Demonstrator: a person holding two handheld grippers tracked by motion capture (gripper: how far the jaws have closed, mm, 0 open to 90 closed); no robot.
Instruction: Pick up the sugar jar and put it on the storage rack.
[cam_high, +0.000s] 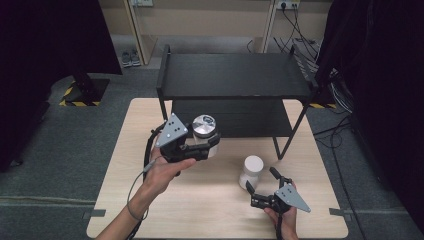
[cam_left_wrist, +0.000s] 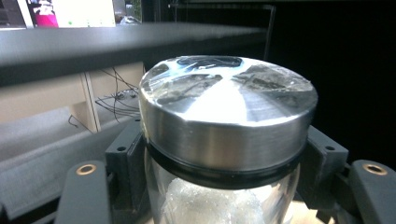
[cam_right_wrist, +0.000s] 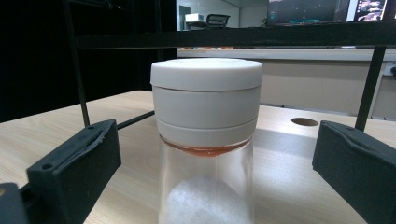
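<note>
Left gripper (cam_high: 212, 144): yours sits left of centre, over the wooden table (cam_high: 125, 200), its jaws clamped on a jar just under the lid.
Metal-lidded jar (cam_left_wrist: 224, 135): a glass jar with a shiny silver lid and white grains inside; you hold it upright, lifted off the table, just near of the rack's lower shelf.
Black rack (cam_high: 235, 75): a two-shelf stand at the far middle of the table; its top shelf edge runs across the left gripper view, above and beyond the lid.
White-lidded jar (cam_high: 251, 171): it stands upright on the table, right of centre, near the rack's right front leg, with white powder in the bottom.
Right gripper (cam_high: 262, 181): yours rests low at the near right, jaws spread wide either side of that jar, clear of the glass.
</note>
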